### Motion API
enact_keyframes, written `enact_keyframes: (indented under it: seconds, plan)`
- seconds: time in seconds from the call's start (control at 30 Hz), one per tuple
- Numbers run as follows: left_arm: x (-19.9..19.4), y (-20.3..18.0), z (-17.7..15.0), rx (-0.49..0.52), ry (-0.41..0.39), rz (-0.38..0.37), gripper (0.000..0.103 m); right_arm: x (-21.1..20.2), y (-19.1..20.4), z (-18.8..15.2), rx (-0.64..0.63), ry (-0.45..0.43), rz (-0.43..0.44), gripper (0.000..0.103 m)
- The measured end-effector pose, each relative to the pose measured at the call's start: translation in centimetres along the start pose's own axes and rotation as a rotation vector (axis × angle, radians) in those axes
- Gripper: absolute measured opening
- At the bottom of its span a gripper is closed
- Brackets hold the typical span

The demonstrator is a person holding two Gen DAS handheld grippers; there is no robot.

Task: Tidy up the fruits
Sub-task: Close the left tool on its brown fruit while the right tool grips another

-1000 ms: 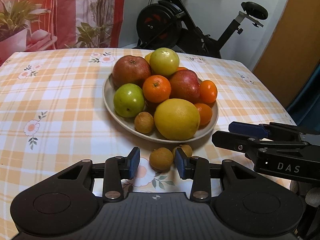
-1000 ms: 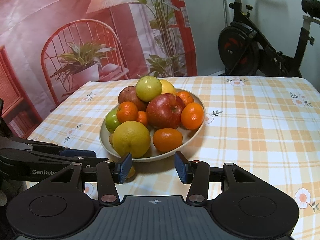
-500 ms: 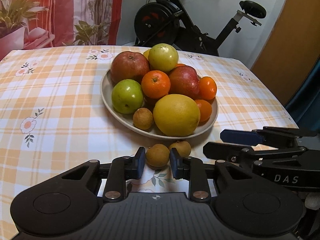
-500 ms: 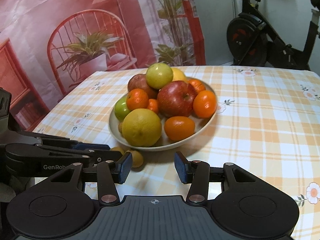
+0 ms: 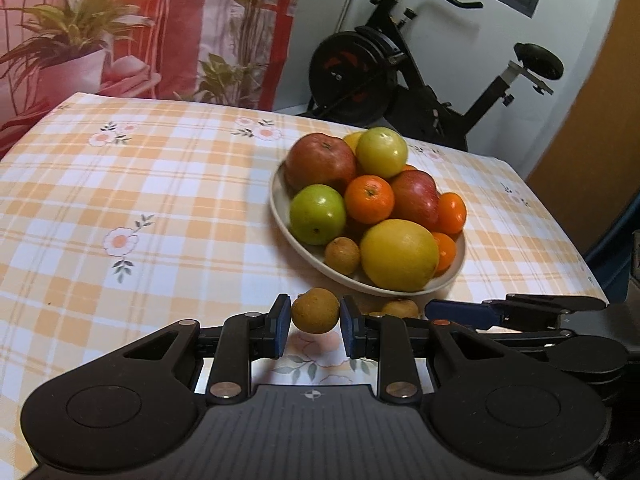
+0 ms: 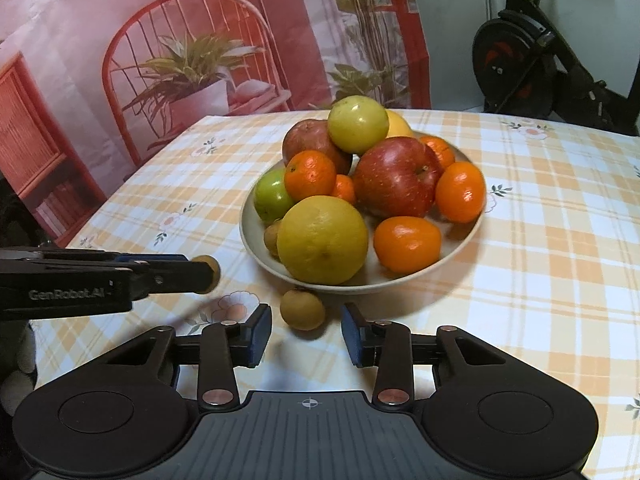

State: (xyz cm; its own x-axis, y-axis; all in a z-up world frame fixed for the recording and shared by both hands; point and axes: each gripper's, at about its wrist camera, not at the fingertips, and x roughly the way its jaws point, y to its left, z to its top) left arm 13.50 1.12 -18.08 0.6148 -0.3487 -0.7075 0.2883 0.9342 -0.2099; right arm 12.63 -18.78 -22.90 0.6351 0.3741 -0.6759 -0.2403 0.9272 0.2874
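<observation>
On the checked tablecloth [image 6: 560, 240] the bowl [image 6: 460, 256] is heaped with apples, oranges and a big yellow citrus [image 6: 322, 240]. Just in front of its near rim lies a small round brown fruit [image 6: 302, 309], dead ahead of our right gripper [image 6: 306, 334], whose fingers stand apart with nothing between them. Our left gripper [image 5: 315, 330] is clamped on a matching brown fruit [image 5: 315, 310], rough-skinned, round with no long axis, seemingly lifted off the cloth.

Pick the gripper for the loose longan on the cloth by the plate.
Right. The right gripper is open with the loose longan on the cloth just ahead of its gap, near the plate. The left gripper is already shut on another longan.
</observation>
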Motion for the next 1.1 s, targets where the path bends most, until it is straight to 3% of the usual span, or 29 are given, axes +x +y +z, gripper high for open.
enact_keyframes:
  seconds: [0.33,1.1]
  plan:
    - [-0.4,0.1,-0.1,-0.002,-0.013,-0.002,0.028,1.1,0.5,0.1,0.002,0.015,-0.024,0.024]
    - [-1.1,-1.7,0.4,0.054,-0.035,-0.018,0.027,-2.6,-0.8,-0.4,0.011,-0.068,-0.017,0.024]
